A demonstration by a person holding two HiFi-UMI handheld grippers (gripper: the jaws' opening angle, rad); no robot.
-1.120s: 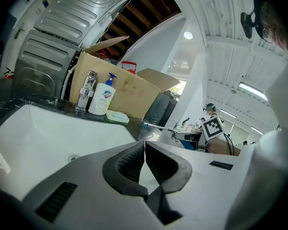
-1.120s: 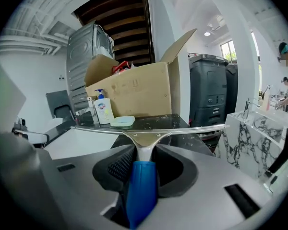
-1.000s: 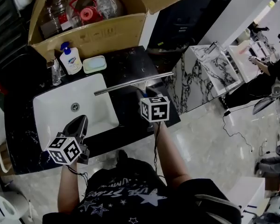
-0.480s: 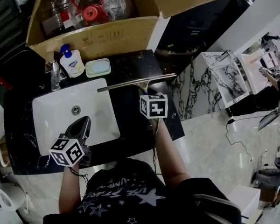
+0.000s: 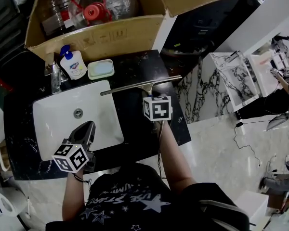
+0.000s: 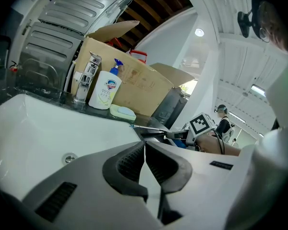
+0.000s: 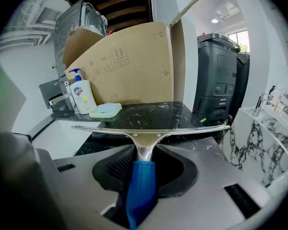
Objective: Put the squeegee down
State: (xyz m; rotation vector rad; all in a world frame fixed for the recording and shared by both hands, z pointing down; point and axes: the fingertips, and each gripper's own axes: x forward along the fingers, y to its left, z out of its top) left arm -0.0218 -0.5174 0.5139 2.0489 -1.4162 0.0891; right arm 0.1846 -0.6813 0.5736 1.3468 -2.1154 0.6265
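The squeegee point(image 5: 140, 85) has a long metal blade and a blue handle point(image 7: 140, 186). My right gripper point(image 5: 151, 98) is shut on that handle, and the blade point(image 7: 149, 128) lies crosswise just beyond the jaws. It hangs low over the black marble counter point(image 5: 132, 64), right of the white sink point(image 5: 53, 124). Whether the blade touches the counter, I cannot tell. My left gripper point(image 5: 86, 127) hovers over the sink's near part. Its jaws are shut with nothing between them point(image 6: 145, 145). In the left gripper view, the squeegee point(image 6: 149, 128) and the right gripper's marker cube show at the right.
An open cardboard box point(image 5: 101, 35) holding bottles stands behind the counter. A soap pump bottle point(image 5: 72, 61), a pale soap dish point(image 5: 100, 69) and the faucet point(image 5: 55, 73) line the sink's back edge. A dark bin point(image 7: 221, 90) and a marble-patterned stand point(image 5: 231, 81) are to the right.
The right gripper has sunk a little toward the counter with the squeegee, mostly in the first half second. The left gripper shifted slightly over the sink. Both grips are unchanged.
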